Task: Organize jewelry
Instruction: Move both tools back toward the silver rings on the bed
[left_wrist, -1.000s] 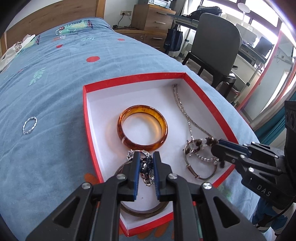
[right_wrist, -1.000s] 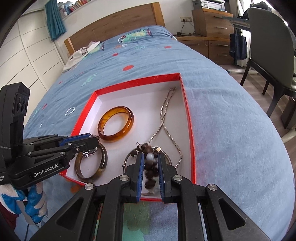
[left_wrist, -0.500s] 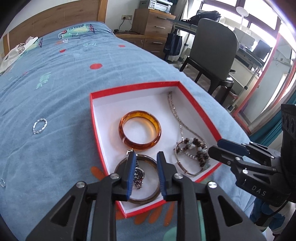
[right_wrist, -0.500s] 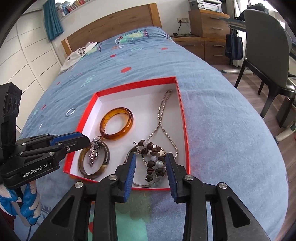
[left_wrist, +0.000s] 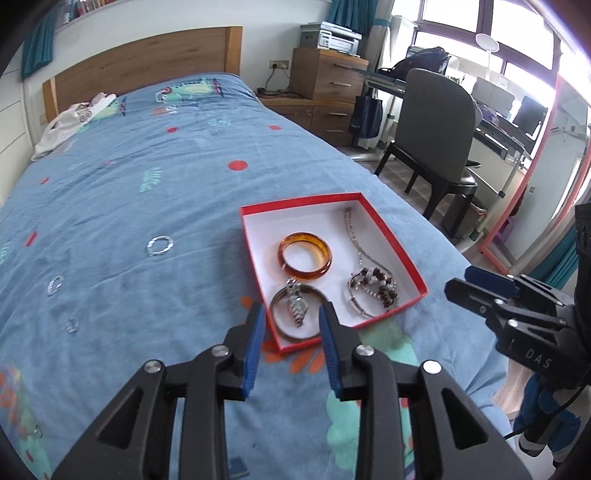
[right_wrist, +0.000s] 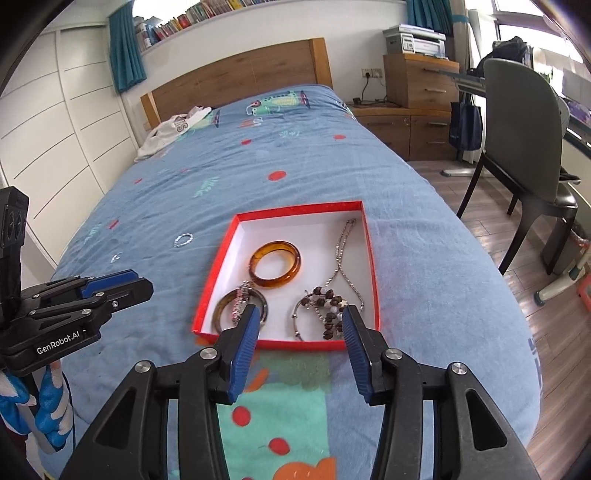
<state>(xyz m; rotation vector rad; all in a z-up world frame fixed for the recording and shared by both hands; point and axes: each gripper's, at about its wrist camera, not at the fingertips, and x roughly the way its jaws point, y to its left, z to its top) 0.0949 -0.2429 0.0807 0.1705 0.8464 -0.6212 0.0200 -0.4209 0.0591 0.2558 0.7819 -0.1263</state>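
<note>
A red-rimmed white box (left_wrist: 406, 254) (right_wrist: 218, 266) lies on the blue bedspread. In it are an amber bangle (left_wrist: 305, 254) (right_wrist: 275, 263), a dark bangle (left_wrist: 295, 317) (right_wrist: 221, 309) with a silver chain piece (left_wrist: 296, 302) across it, a silver necklace (left_wrist: 356, 236) (right_wrist: 341, 251), and a brown bead bracelet (left_wrist: 375, 286) (right_wrist: 328, 314) on a thin metal ring. My left gripper (left_wrist: 291, 325) is open and empty, just before the box's near edge. My right gripper (right_wrist: 299, 325) is open and empty, over the near edge.
Small silver pieces lie loose on the bedspread left of the box: a ring-shaped bracelet (left_wrist: 159, 245) (right_wrist: 183, 239) and smaller bits (left_wrist: 55, 285). White clothing (right_wrist: 173, 127) lies by the headboard. A grey chair (left_wrist: 436, 122) and wooden drawers (right_wrist: 417, 81) stand right of the bed.
Both grippers opened and let go: the silver chain piece now lies on the dark bangle, the bead bracelet on the thin ring. Both grippers pulled back and up from the box.
</note>
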